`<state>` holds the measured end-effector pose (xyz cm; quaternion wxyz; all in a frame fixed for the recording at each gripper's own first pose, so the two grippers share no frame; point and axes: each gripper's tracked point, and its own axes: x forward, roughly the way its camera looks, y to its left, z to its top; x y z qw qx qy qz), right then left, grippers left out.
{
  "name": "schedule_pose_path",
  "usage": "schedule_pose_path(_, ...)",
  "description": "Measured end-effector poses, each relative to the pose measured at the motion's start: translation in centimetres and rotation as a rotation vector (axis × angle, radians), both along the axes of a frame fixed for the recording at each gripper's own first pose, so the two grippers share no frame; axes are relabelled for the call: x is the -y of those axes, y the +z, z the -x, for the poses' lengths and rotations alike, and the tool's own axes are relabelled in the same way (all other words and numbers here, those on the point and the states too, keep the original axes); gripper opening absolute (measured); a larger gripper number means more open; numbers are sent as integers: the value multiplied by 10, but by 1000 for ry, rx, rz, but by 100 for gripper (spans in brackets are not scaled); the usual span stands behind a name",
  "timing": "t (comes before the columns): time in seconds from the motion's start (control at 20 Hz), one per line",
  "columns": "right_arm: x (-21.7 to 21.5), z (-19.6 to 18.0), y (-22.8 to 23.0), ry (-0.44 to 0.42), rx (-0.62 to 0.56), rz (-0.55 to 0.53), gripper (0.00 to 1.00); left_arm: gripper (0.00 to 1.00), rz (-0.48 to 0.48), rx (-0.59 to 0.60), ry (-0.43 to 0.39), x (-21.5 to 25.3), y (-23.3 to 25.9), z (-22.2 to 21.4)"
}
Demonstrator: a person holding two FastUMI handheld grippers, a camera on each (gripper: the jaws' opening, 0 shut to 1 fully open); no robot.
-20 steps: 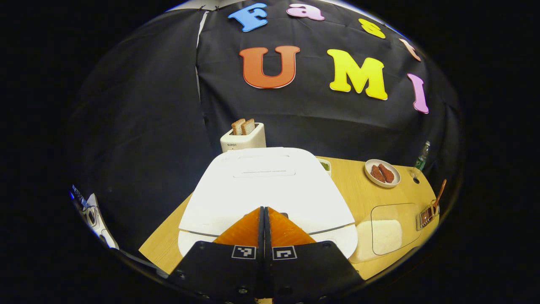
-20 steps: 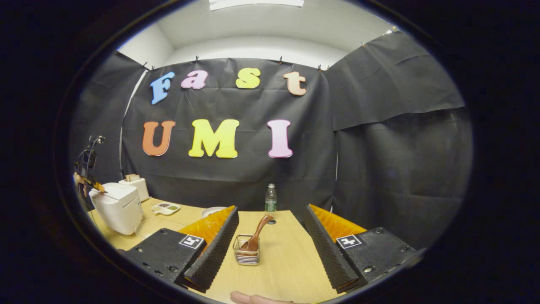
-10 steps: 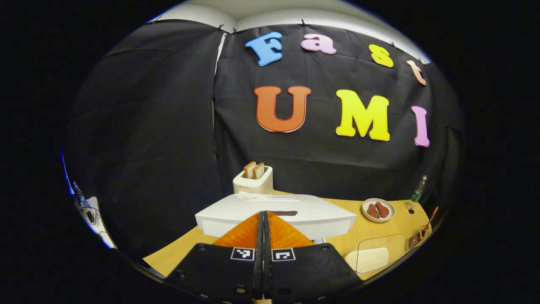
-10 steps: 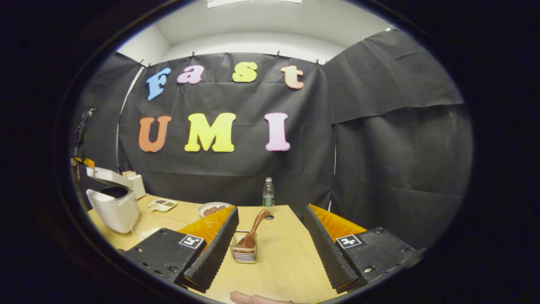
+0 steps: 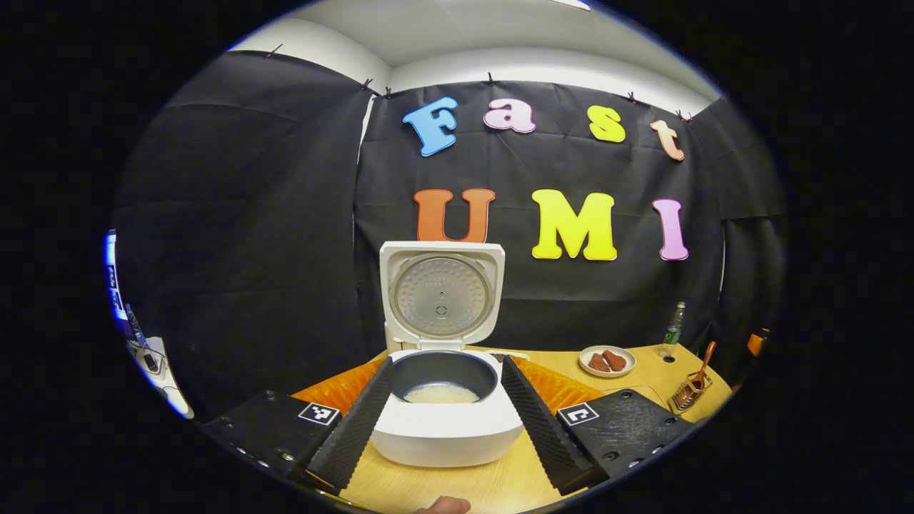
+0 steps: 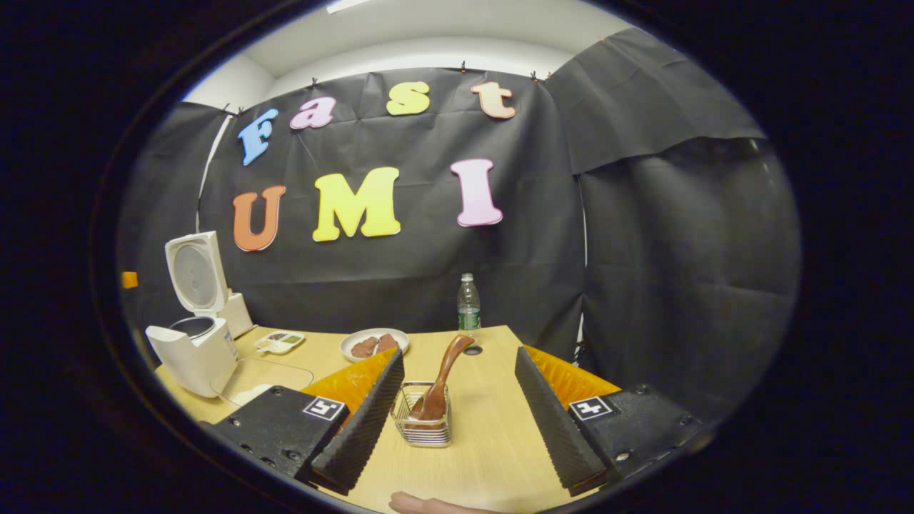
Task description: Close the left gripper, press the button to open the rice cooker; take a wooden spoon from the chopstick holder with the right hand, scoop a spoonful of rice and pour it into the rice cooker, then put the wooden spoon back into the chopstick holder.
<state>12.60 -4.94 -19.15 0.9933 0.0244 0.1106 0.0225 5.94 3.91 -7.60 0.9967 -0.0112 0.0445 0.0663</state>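
My right gripper point(image 6: 457, 407) is spread wide, and dead ahead between its fingers stands the chopstick holder point(image 6: 423, 422) — the wooden spoon point(image 6: 441, 382) leans up and rightward; rice cooker point(image 6: 194, 335) far left.

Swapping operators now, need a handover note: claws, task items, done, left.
Left claw: open, empty, fingers either side of the rice cooker in the left gripper view.
Right claw: open, empty, lined up on the chopstick holder.
Rice cooker lid stands upright; some rice already shows in the pot.
Wooden spoon sits in the holder, handle leaning right.
Done: button pressed, cooker open.
Left: grab spoon, scoop rice, pour into pot, return spoon.
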Motion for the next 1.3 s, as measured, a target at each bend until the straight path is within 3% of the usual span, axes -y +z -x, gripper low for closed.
schedule_pose_path(0.4, -22, -69, -59, 86, -100, -93, 99, 95, -38, 64, -55, 31, -21, 54)
schedule_pose_path(0.75, -26, -138, -124, 73, -302, -274, 100, 95, -58, 75, -94, 48, -43, 82)
schedule_pose_path(0.9, -36, -151, -144, 88, -372, -338, 92, 95, -44, 51, -116, 51, -53, 88)
schedule_pose_path(1.05, -44, -154, -143, 116, -369, -342, 84, 96, -40, 47, -103, 43, -55, 89)
schedule_pose_path(1.25, -45, -161, -142, 87, -367, -314, 43, 96, -33, 31, -110, 38, -62, 96)
schedule_pose_path(1.3, -43, -163, -141, 76, -362, -306, 39, 96, -31, 34, -102, 33, -60, 98)
